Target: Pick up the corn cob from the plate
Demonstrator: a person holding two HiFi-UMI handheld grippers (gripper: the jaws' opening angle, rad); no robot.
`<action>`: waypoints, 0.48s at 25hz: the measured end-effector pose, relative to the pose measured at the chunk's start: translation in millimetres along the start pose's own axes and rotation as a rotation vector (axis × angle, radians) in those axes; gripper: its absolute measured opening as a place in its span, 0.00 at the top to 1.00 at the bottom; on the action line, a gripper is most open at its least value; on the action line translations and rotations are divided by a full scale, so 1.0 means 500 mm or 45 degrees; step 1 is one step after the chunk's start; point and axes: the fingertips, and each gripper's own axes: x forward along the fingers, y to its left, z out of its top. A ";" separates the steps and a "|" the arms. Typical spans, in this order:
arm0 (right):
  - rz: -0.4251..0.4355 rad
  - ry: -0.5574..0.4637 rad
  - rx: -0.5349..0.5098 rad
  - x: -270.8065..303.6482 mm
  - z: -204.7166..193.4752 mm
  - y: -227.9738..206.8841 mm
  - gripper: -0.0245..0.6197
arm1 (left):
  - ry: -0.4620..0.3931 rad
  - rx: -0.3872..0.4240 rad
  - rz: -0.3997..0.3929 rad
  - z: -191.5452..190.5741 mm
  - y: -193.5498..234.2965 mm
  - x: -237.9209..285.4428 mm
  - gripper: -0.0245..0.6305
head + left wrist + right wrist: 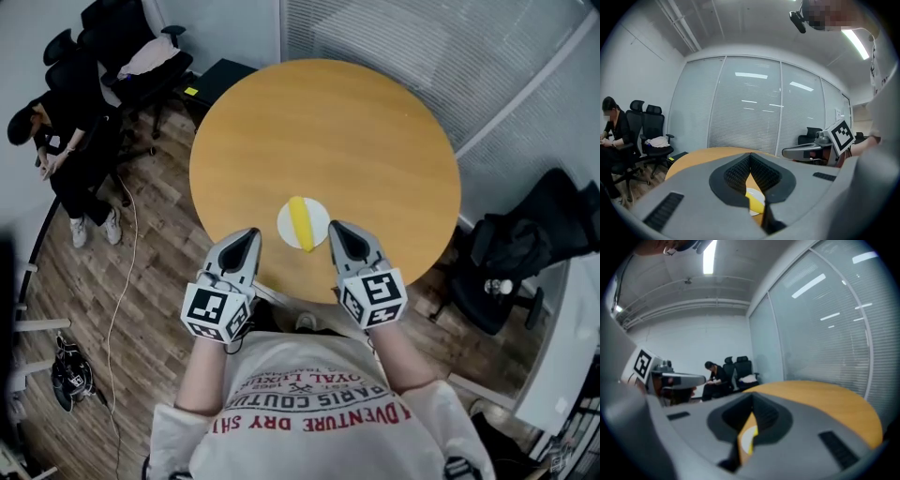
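A yellow corn cob (301, 223) lies across a small white plate (317, 214) near the front edge of the round wooden table (328, 131). My left gripper (251, 232) hovers just left of the plate, shut and empty. My right gripper (333, 226) is shut and empty too, just right of the plate. Both point toward the table with the plate between them. In the left gripper view the corn cob (755, 198) shows through the gap below the closed tips of the left gripper (750, 154). The right gripper view shows a sliver of the plate (746, 437) under the right gripper (752, 398).
A seated person (66, 141) and black office chairs (131, 47) are at the far left. Another black chair with a bag (525, 253) stands at the right. A cable (120, 291) trails over the wood floor. Glass walls with blinds (422, 47) lie behind the table.
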 end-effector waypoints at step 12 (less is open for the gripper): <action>-0.159 0.308 0.089 0.171 -0.149 -0.030 0.93 | 0.123 0.049 -0.321 -0.058 0.131 0.179 0.91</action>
